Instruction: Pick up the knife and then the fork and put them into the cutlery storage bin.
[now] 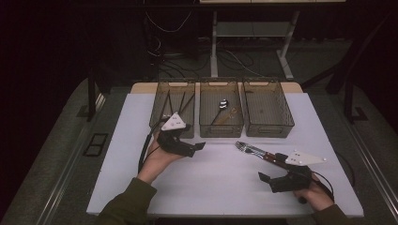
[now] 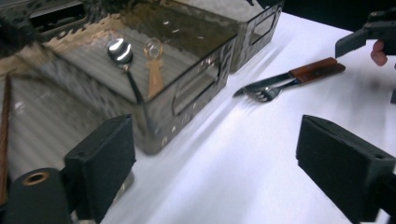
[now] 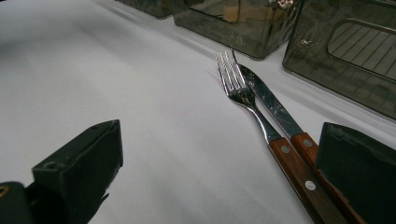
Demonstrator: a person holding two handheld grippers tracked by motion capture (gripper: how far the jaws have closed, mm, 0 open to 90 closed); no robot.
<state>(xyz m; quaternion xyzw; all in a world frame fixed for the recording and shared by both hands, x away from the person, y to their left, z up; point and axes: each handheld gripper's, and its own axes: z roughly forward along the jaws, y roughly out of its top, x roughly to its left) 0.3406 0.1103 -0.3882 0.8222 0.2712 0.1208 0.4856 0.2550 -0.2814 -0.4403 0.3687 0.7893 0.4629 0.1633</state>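
The white table [image 1: 211,187] fills the lower centre of the high view. Along its far edge, at upper centre, stand three smoked transparent bins in a row, close together. The left bin [image 1: 162,105] holds thin dark sticks that cannot be identified. The middle bin [image 1: 220,129] holds a metal spoon [image 1: 223,103] and a pale wooden utensil [image 2: 153,74] lying beside it; in the left gripper view these appear at upper left. The right bin [image 1: 281,110] shows nothing that can be made out.

A person's forearms enter from the bottom edge. The left gripper [image 1: 196,147] sits at centre left of the high view, just in front of the left bin. In the left gripper view its jaws stand wide apart at the lower corners, with bare table between them and nothing gripped. The right gripper [image 1: 266,181] sits at lower right of the high view. In the right gripper view its jaws also stand wide, with nothing pressed between the pads.

The fork [image 3: 243,95] and the knife [image 3: 271,105], both with brown wooden handles, lie side by side and touching on the table, right of centre in the high view, tips towards the bins. Their handle ends run just beside the right jaw in the right gripper view. Whether that jaw touches them cannot be told.
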